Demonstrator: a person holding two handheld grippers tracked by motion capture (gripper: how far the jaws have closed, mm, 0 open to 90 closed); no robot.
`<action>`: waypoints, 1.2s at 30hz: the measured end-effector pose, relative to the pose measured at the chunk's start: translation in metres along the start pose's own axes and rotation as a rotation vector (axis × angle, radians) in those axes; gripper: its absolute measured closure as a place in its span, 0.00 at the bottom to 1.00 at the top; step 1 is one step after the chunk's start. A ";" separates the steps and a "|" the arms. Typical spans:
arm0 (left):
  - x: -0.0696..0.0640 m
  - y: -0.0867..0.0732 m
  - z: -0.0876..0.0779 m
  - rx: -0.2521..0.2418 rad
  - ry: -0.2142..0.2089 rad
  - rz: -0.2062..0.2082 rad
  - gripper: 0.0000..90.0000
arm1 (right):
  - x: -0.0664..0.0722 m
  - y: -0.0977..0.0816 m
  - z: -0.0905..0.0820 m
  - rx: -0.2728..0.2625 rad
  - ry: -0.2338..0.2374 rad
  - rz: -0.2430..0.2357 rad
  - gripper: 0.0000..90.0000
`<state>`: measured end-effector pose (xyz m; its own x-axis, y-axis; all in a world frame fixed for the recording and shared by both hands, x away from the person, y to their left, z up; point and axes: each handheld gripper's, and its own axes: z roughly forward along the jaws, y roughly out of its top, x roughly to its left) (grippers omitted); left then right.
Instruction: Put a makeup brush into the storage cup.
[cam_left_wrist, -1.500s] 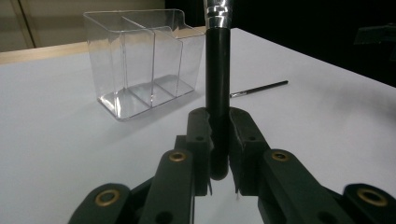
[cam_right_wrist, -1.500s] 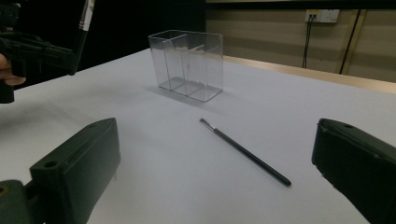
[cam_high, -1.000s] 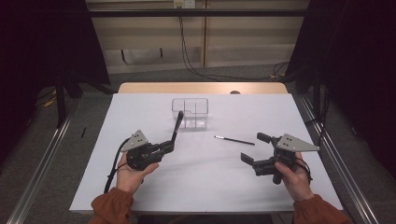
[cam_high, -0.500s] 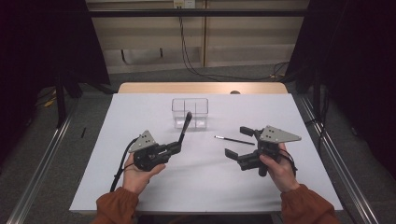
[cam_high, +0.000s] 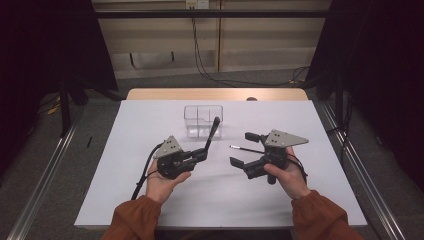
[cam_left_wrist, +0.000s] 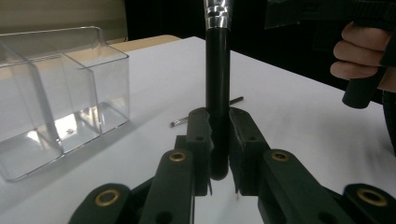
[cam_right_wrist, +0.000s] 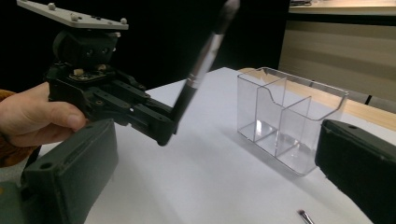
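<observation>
Both hands have drifted inward since the earlier frames, the left gripper (cam_high: 200, 156) carrying its brush toward the middle of the table and the right gripper (cam_high: 247, 149) closing in on the thin brush lying on the sheet.

Left gripper: jaws pressed together on the butt end of a black makeup brush (cam_left_wrist: 217, 93), which stands up and tilts toward the clear organizer (cam_high: 202, 120); its silver collar and head hang near the box's front right corner. The grip looks firm, low on the handle.

Right gripper: jaws spread, nothing between them, held just off the white table (cam_high: 125, 150), one jaw on each side of the near end of the thin brush (cam_high: 246, 148).

Judgement: the held brush is light and rigid, its glossy handle likely slippery, so the low pinch may let it pivot; a hold nearer the collar would steady it. The bristles are soft and should stay untouched. The thin brush lies flat, so it probably needs a pinch across its shaft.
</observation>
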<state>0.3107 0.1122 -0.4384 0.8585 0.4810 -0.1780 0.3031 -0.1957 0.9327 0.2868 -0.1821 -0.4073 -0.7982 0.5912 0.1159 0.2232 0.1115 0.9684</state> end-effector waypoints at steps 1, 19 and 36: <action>-0.002 0.000 0.002 -0.002 -0.002 0.001 0.89 | 0.000 0.001 0.002 0.001 0.002 0.005 0.00; -0.015 -0.006 0.021 0.017 -0.047 0.018 0.88 | -0.002 0.006 0.031 0.015 0.013 0.040 0.07; -0.015 -0.007 0.020 0.028 -0.054 0.030 0.88 | -0.008 0.001 0.028 0.038 0.036 0.108 0.63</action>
<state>0.3043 0.0889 -0.4485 0.8881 0.4282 -0.1673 0.2875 -0.2332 0.9289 0.3096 -0.1643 -0.4132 -0.7880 0.5722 0.2272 0.3291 0.0796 0.9409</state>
